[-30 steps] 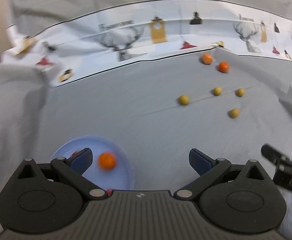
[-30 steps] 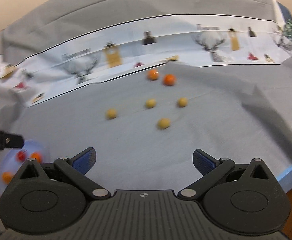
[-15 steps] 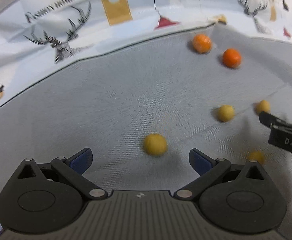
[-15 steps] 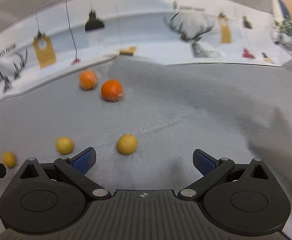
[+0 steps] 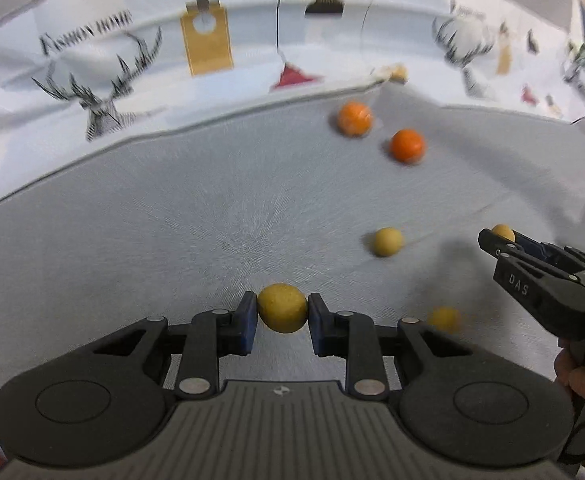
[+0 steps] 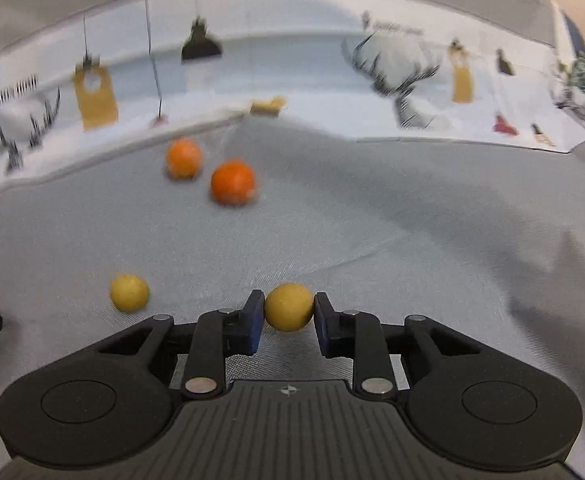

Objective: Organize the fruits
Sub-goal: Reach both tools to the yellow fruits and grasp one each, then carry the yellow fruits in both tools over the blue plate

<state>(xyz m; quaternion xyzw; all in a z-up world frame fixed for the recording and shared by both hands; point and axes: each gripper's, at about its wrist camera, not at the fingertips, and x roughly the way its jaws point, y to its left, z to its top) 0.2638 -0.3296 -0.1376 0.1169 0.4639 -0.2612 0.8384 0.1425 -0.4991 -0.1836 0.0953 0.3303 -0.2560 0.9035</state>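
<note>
Both hand-held grippers, left (image 5: 282, 314) and right (image 6: 288, 312), each clamp one yellow fruit (image 5: 282, 308).

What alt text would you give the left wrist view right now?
The left gripper is shut on a yellow fruit over grey cloth. Beyond lie two more yellow fruits and two oranges; the right gripper reaches in at right around another yellow one.
</note>
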